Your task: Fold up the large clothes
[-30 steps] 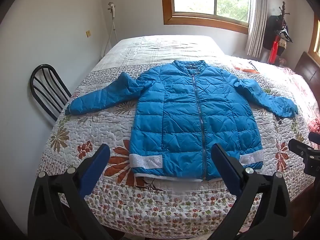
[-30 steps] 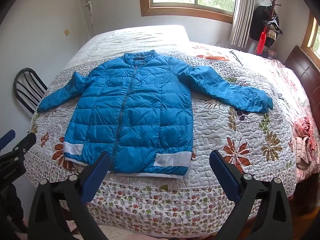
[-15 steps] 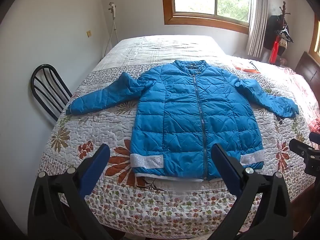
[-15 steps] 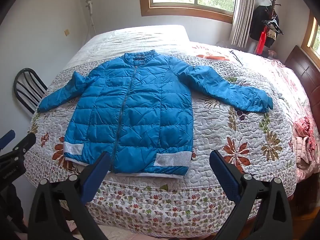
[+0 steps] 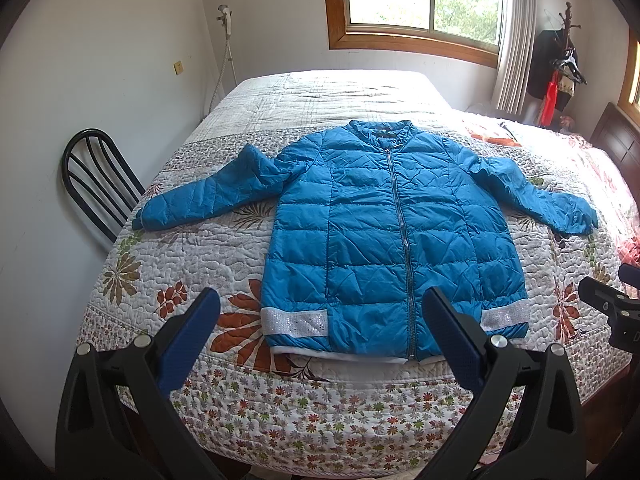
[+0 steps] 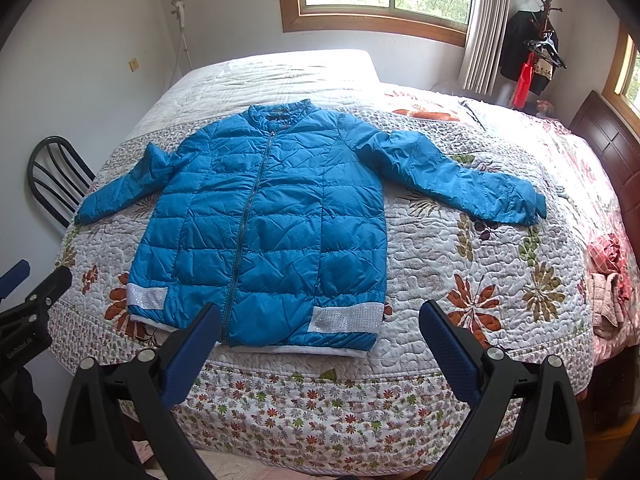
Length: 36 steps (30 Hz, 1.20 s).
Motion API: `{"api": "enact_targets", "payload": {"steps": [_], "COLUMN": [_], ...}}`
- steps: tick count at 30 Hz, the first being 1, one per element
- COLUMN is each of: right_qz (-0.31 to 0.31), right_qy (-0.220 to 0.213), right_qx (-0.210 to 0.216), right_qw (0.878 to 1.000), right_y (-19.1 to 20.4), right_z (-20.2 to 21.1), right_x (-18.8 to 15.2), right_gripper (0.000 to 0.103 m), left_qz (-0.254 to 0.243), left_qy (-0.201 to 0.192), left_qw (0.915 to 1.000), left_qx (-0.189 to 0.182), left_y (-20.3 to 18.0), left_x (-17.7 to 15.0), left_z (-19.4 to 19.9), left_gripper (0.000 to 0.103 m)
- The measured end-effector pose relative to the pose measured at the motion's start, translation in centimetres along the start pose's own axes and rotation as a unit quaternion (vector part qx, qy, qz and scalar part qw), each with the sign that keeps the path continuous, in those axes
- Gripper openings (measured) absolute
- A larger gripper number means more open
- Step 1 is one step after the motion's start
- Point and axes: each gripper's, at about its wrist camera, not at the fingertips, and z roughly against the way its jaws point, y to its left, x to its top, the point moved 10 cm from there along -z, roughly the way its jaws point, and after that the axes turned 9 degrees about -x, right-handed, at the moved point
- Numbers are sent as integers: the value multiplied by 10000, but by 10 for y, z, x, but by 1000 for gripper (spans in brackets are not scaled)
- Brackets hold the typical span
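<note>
A blue quilted jacket (image 5: 384, 232) lies flat and zipped on the bed, front up, collar toward the window, both sleeves spread out to the sides. It also shows in the right wrist view (image 6: 264, 224). My left gripper (image 5: 320, 320) is open and empty, held off the bed's near edge in front of the jacket's hem. My right gripper (image 6: 320, 324) is open and empty, also off the near edge, in front of the hem's right corner. Each gripper shows at the edge of the other's view.
The bed (image 5: 224, 264) has a floral quilt. A black chair (image 5: 96, 184) stands by the wall on the left. A dark wooden headboard (image 6: 616, 152) and crumpled reddish clothes (image 6: 608, 280) are at the right. A coat rack (image 6: 536, 48) stands by the window.
</note>
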Motion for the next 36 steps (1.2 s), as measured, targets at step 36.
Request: {"api": "enact_targets", "payload": {"steps": [36], "right_qz": [-3], "right_qy": [-5], "right_qx": [-2], "right_qw": [10000], "right_y": [0], "right_z": [0], "right_x": [2], "right_gripper": [99], "left_qz": [-13], "left_qy": [-6], "left_qw": [10000], "left_qx": [6], "left_y": [2], "left_x": [2], "left_z": [0], "left_gripper": [100]}}
